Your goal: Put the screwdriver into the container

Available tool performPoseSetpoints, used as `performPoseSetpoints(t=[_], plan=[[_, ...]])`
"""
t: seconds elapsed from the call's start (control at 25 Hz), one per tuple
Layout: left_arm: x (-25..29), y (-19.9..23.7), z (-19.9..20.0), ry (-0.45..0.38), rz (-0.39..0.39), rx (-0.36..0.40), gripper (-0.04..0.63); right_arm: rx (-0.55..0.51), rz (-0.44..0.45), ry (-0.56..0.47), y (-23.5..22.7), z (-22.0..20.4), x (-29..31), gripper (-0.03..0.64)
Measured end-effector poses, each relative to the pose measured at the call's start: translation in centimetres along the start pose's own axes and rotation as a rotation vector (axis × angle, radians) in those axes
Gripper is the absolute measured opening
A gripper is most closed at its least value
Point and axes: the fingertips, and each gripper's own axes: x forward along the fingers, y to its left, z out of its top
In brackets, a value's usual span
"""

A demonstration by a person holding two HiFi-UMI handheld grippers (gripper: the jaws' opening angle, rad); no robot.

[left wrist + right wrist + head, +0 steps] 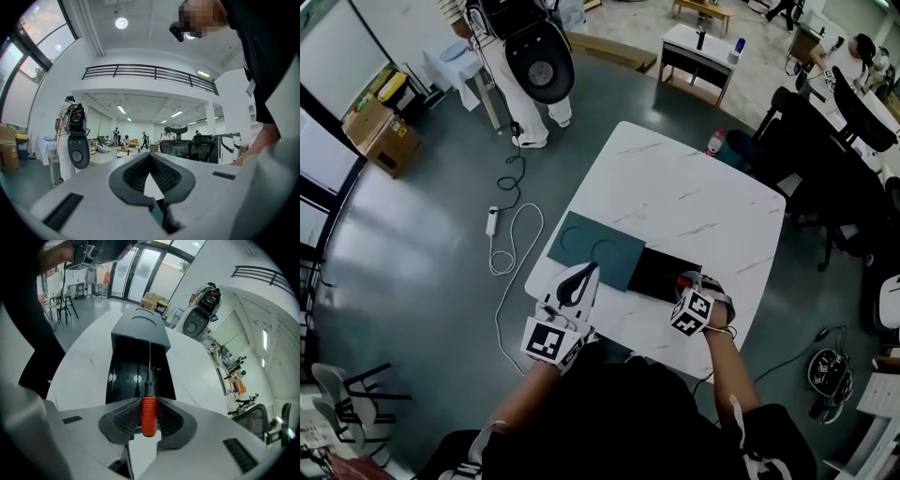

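Two grippers sit at the worktop's [675,187] near edge in the head view: the left gripper [583,274] by the teal lid [595,246], the right gripper [688,280] over the black container [656,274] touching that lid. The worktop's far half lies bare.

Left gripper view: jaws closed together, nothing between them.

Right gripper view: jaws clamp the screwdriver's [149,414] red handle, with the shaft over the container's open interior.

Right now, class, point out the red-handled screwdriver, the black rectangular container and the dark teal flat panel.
red-handled screwdriver [149,416]: right gripper view, handle.
black rectangular container [125,364]: right gripper view, bare floor.
dark teal flat panel [595,248]: head view, centre.
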Motion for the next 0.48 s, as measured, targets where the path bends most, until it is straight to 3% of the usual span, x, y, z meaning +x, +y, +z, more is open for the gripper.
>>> performPoseSetpoints(t=[0.48], plan=[[-0.2,1.0,-0.6,0.009,0.02,-0.013,0.005,-0.043,0.081,0.133,1.2,-1.5,3.8,0.109]])
